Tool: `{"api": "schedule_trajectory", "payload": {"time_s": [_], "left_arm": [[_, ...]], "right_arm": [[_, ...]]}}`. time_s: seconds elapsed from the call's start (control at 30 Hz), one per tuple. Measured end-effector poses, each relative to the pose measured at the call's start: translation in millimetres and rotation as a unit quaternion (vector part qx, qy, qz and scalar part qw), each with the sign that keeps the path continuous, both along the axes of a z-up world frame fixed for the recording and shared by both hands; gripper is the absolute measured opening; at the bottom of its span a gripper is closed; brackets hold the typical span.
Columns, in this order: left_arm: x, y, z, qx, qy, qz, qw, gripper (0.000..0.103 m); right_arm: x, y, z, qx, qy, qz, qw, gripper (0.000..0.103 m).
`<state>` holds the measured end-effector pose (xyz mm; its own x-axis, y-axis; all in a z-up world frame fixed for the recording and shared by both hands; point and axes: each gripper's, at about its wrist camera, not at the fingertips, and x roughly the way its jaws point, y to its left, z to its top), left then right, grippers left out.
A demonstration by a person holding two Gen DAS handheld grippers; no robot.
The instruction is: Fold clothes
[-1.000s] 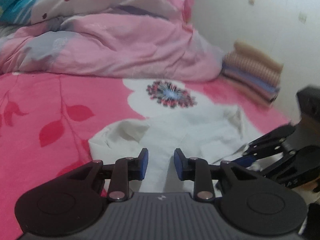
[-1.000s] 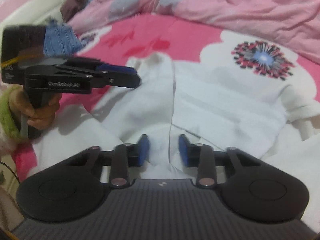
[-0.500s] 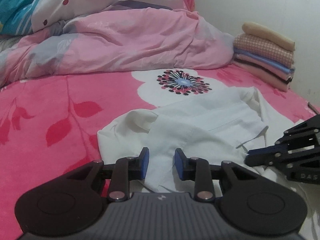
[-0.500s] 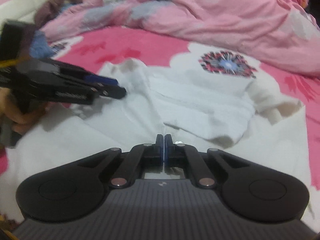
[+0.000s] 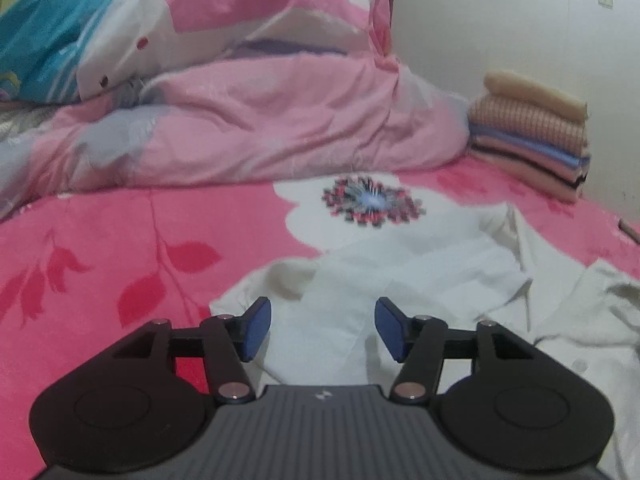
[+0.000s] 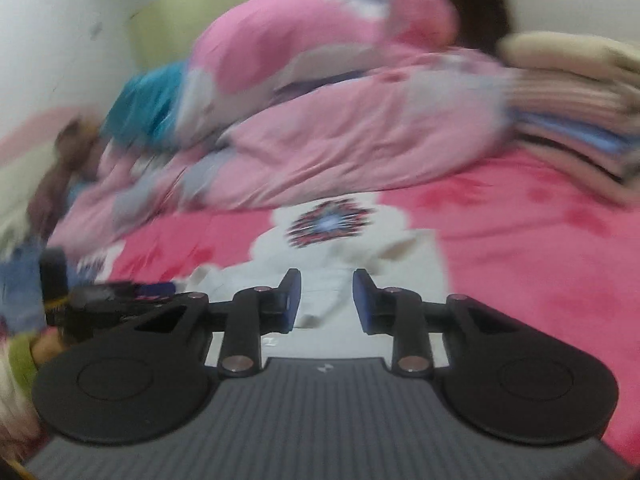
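Both claws gape empty: the left gripper (image 5: 323, 328) hovers over the white shirt (image 5: 408, 280) spread on the pink bedsheet (image 5: 100, 248), folded clothes (image 5: 532, 136) stacked at two o'clock; the right gripper (image 6: 326, 300) likewise

A big bed (image 5: 100, 248) has a pink flowery sheet. A puffy pink blanket (image 5: 260, 120) sits by the white wall (image 5: 520, 20).

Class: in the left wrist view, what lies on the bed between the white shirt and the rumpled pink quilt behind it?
Only bedsheet: its big white flower print with a dark starburst centre. Nothing rests between shirt and quilt.
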<state>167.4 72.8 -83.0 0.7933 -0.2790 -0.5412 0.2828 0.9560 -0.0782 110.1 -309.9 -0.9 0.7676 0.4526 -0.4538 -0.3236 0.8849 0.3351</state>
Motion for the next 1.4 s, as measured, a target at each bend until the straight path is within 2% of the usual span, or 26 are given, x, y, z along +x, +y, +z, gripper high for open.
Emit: {"api": "schedule_trajectory", "payload": {"time_s": [0.1,0.13,0.2,0.27,0.37,0.47,0.6,0.77,0.83,1.03,1.2,1.37,1.4], "left_arm": [[-10,-4,15,-0.014,-0.022,-0.006,0.9997,0.062],[-15,-9,20,-0.015,-0.028,-0.016,0.9994,0.063],[-23,-20,29,-0.014,-0.038,-0.040,0.9984,0.064],[-32,-40,35,-0.006,-0.040,-0.078,0.9962,0.066],[-50,-77,37,0.021,-0.038,-0.148,0.9880,0.066],[-68,-115,37,0.052,-0.037,-0.221,0.9733,0.067],[-94,-162,29,0.106,-0.044,-0.302,0.9465,0.067],[-118,-214,11,0.159,-0.055,-0.360,0.9177,0.067],[-120,-228,4,0.174,-0.052,-0.370,0.9110,0.067],[-117,-248,-7,0.197,-0.047,-0.375,0.9044,0.054],[-111,-252,-9,0.200,-0.051,-0.372,0.9050,0.041],[-107,-251,-9,0.190,-0.048,-0.369,0.9085,0.017],[-106,-249,-8,0.184,-0.048,-0.367,0.9104,0.016]], "right_arm": [[-15,-38,-10,0.053,0.040,-0.043,0.997,0.036],[-19,-49,-17,0.075,0.057,-0.055,0.994,0.042],[-25,-63,-34,0.123,0.088,-0.072,0.986,0.043],[-31,-76,-51,0.172,0.116,-0.086,0.974,0.045],[-32,-86,-66,0.207,0.132,-0.094,0.965,0.046],[-32,-94,-79,0.236,0.142,-0.100,0.956,0.046],[-31,-104,-95,0.274,0.155,-0.107,0.943,0.048],[-31,-117,-116,0.321,0.170,-0.115,0.925,0.049],[-27,-121,-120,0.332,0.174,-0.112,0.920,0.049],[-17,-128,-120,0.337,0.178,-0.099,0.919,0.049],[-8,-125,-119,0.323,0.189,-0.089,0.923,0.049],[4,-118,-116,0.298,0.193,-0.087,0.931,0.049],[7,-117,-115,0.293,0.193,-0.087,0.932,0.049]]}}
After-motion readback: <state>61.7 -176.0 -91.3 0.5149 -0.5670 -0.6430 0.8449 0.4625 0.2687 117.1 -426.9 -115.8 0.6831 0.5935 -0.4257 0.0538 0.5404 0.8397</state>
